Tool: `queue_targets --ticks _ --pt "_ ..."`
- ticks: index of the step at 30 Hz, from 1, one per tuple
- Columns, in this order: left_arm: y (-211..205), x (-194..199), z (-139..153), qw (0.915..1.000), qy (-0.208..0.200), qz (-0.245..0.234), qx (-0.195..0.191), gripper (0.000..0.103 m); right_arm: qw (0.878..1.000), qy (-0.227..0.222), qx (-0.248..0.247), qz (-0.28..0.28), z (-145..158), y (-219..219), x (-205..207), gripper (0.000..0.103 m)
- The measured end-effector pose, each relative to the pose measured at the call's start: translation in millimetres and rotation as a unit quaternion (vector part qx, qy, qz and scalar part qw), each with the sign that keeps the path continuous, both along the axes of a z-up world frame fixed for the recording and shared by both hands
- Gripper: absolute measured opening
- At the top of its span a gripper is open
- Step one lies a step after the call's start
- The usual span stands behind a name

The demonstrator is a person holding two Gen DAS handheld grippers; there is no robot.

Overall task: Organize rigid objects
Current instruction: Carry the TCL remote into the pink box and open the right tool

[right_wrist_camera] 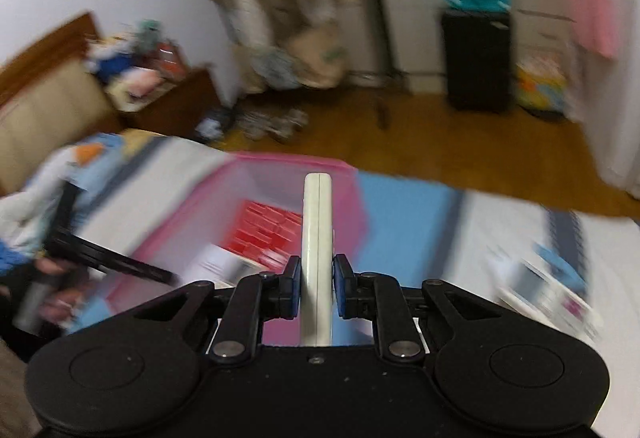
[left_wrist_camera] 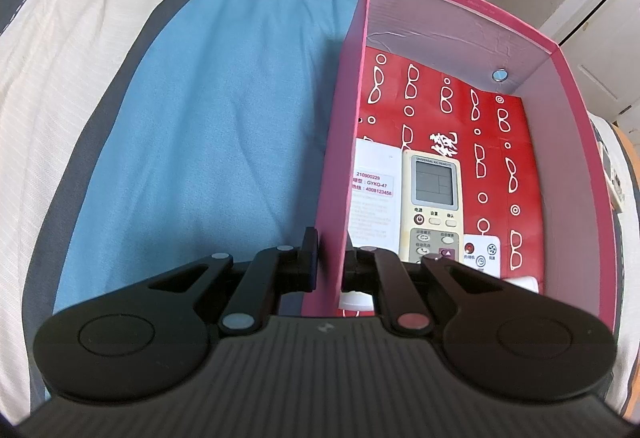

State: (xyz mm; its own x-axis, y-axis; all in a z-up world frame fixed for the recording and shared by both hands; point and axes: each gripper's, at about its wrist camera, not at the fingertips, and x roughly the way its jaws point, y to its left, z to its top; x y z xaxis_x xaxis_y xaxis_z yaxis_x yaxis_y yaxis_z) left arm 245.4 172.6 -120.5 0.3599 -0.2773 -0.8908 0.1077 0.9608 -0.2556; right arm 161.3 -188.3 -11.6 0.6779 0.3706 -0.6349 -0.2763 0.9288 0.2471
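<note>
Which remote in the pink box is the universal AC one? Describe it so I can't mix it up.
Find the open pink box on the blue bedspread, its floor lined with red glasses-print paper. The cream remote lies face up near the left wall. It alone has a large grey screen; the small white remote to its right has only icon buttons.

Right tongs (right_wrist_camera: pixel 316 286) clamp a white remote (right_wrist_camera: pixel 317 238) edge-on above the pink box (right_wrist_camera: pixel 288 166).

Left wrist looks steeply down, close into the pink box (left_wrist_camera: pixel 440 18); right wrist views the same box from farther back.
</note>
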Motion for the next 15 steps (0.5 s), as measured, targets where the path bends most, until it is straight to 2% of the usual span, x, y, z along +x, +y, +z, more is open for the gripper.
queue_targets --ticks 4,7,9,12,15 --pt "-1 0 1 0.9999 -0.005 -0.010 0.004 0.008 0.996 -0.004 -0.031 0.088 10 57 19 0.020" --pt "0 -1 1 0.9998 -0.008 -0.015 0.004 0.008 0.984 0.004 -0.072 0.160 7 102 36 0.020" --pt "1 -1 1 0.9999 -0.007 -0.014 0.001 0.008 0.973 0.020 -0.118 0.199 -5 133 50 0.020" --pt "1 -1 1 0.9999 -0.008 -0.014 0.001 0.008 0.956 0.042 -0.180 0.228 -27 163 69 0.020" --pt "2 -1 0 0.9998 -0.011 -0.015 -0.002 0.008 0.935 0.040 -0.242 0.257 -50 184 82 0.020"
